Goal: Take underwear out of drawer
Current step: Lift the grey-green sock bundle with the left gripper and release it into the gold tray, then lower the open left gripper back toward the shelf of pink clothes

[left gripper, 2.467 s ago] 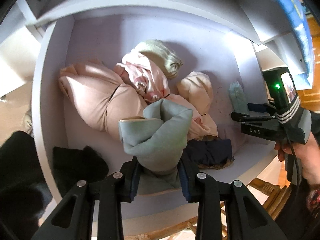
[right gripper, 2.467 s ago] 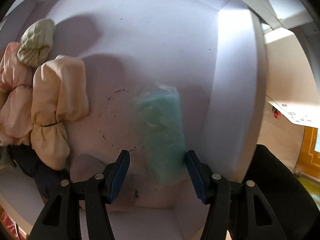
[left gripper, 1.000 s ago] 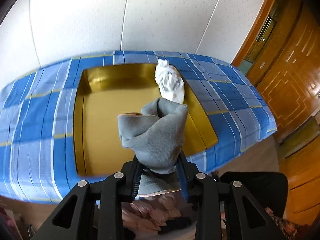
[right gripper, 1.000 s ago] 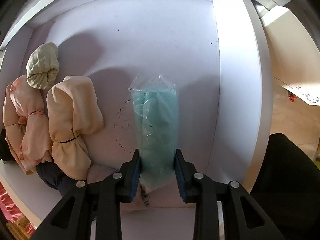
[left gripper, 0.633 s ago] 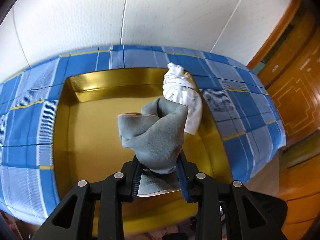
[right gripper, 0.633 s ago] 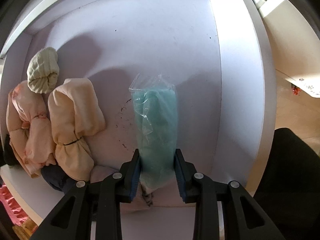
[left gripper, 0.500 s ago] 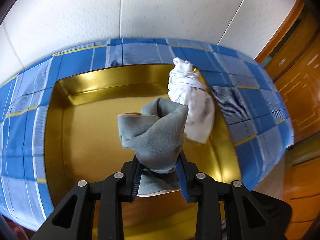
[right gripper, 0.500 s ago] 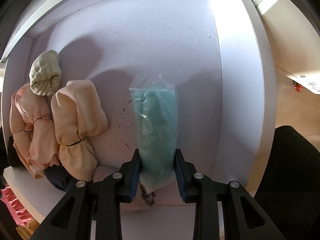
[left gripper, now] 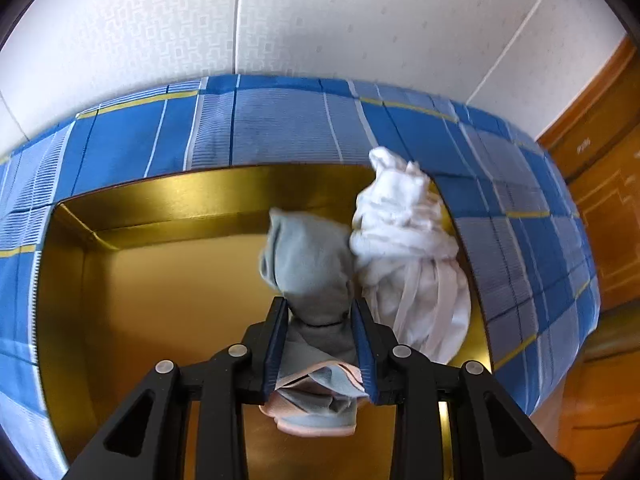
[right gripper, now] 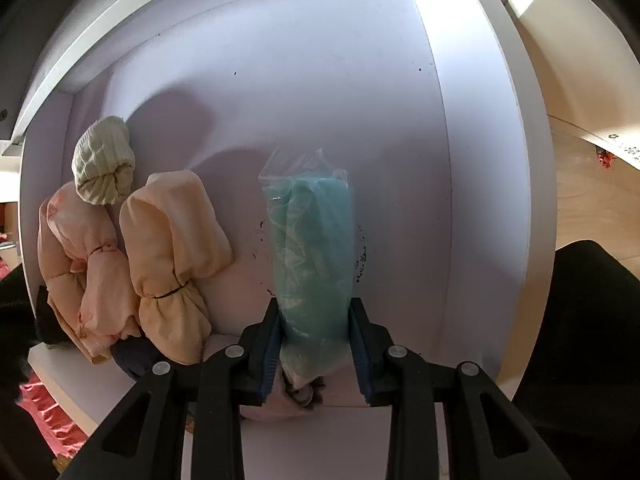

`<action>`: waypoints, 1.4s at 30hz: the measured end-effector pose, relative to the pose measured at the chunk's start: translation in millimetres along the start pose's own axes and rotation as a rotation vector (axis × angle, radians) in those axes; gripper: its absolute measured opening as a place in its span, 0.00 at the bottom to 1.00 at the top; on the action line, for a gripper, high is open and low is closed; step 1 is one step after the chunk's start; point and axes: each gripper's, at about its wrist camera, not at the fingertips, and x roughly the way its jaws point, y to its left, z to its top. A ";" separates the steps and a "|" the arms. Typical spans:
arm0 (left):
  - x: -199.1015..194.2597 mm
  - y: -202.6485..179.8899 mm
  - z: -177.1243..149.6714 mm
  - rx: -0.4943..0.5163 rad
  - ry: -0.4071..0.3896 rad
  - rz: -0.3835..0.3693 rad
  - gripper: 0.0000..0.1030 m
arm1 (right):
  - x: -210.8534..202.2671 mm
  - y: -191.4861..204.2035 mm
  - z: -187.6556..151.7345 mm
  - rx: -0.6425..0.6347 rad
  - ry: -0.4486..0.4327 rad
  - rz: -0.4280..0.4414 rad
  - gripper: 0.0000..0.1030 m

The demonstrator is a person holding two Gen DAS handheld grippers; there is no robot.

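While the blue checked cloth point(left gripper: 280, 120) is spreading wide beneath a white papered wall point(left gripper: 320, 20), a gold tray point(left gripper: 160, 280) is sitting on top of it, taking up most of the left wrist view. Over in the right wrist view, the white drawer point(right gripper: 480, 160) is lying open, its pale floor filling the frame. Peach bundles point(right gripper: 172, 248) are lying along its left side, tied round the middle, with a cream ribbed roll point(right gripper: 104, 164) touching their far end and a dark garment point(right gripper: 132, 356) peeking out at the near end.

Back on the tray, a white bundle of underwear point(left gripper: 408, 256) is resting against the right wall. Just beside it, touching its left flank, a grey roll of underwear point(left gripper: 312, 272) is being carried inside the tray, and the left tongs point(left gripper: 320, 320) are clenching it firmly at its waist, a pink-trimmed edge hanging below the pads.

Down in the drawer, the right tongs point(right gripper: 314, 320) are pointing straight down and clamping a teal garment in a clear bag point(right gripper: 312, 240), the bag's loose top crinkling at the far end. Whether the bag is lifting off the drawer floor or lying on it, I cannot tell.
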 end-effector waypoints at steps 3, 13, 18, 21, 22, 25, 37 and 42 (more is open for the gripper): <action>-4.4 1.2 1.3 -0.026 -0.035 -0.020 0.42 | -2.9 -6.5 -0.2 0.005 0.000 0.005 0.30; -43.7 7.7 -20.3 -0.027 -0.136 0.037 0.69 | -5.5 -6.9 -0.9 0.014 0.000 -0.001 0.30; -61.7 6.9 -46.7 0.001 -0.167 0.041 0.73 | -3.3 -1.5 -1.7 0.020 0.000 -0.008 0.30; -76.9 1.8 -69.0 0.037 -0.195 0.038 0.77 | -1.8 0.4 -1.9 0.022 0.001 -0.013 0.30; -81.8 0.1 -75.7 0.046 -0.205 0.042 0.79 | -1.4 1.0 -1.9 0.021 0.001 -0.018 0.30; -100.7 -4.8 -100.4 0.066 -0.246 0.023 0.83 | -0.2 4.6 -2.3 0.014 0.001 -0.031 0.30; -140.7 0.5 -213.4 0.082 -0.339 0.000 0.91 | 8.5 27.5 -5.3 -0.036 -0.001 -0.093 0.30; -129.2 12.9 -256.0 0.037 -0.315 0.020 0.94 | 11.0 38.7 -9.1 -0.061 -0.001 -0.117 0.30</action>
